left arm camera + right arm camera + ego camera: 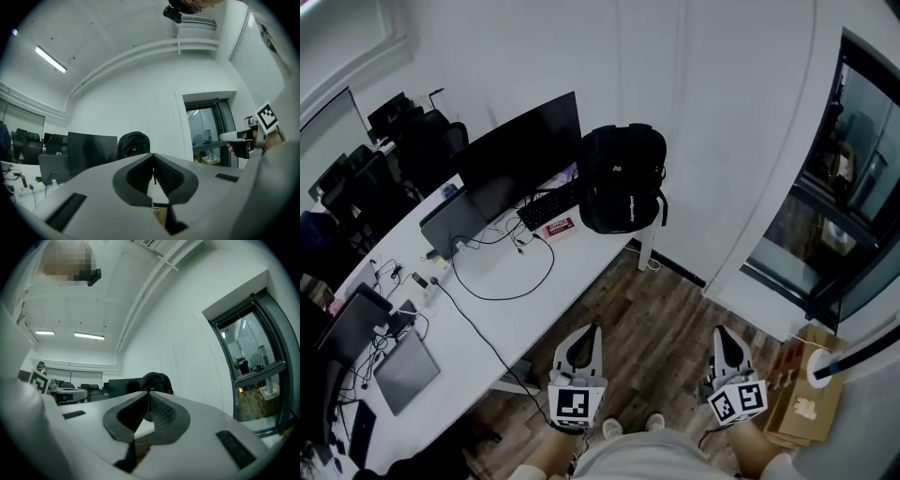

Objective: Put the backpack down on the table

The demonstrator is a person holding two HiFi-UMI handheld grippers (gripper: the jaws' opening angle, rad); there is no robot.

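Note:
A black backpack (pixel 622 178) stands upright at the right end of the long white table (pixel 581 272), beside the keyboard. It also shows straight ahead in the left gripper view as a backpack (pixel 133 144) and in the right gripper view as a backpack (pixel 157 382). My left gripper (pixel 589 330) and right gripper (pixel 721 333) hang over the wooden floor, well short of the table, side by side. Both are shut with nothing between the jaws. The left gripper (pixel 153 157) and right gripper (pixel 149 393) point level at the backpack.
On the table are a large dark monitor (pixel 520 155), a keyboard (pixel 548 206), a red-and-white box (pixel 558 228), cables, a laptop (pixel 405 370) and small devices. Office chairs (pixel 412 141) stand behind. A glass door (pixel 853 178) is at right, a cardboard box (pixel 806 394) on the floor.

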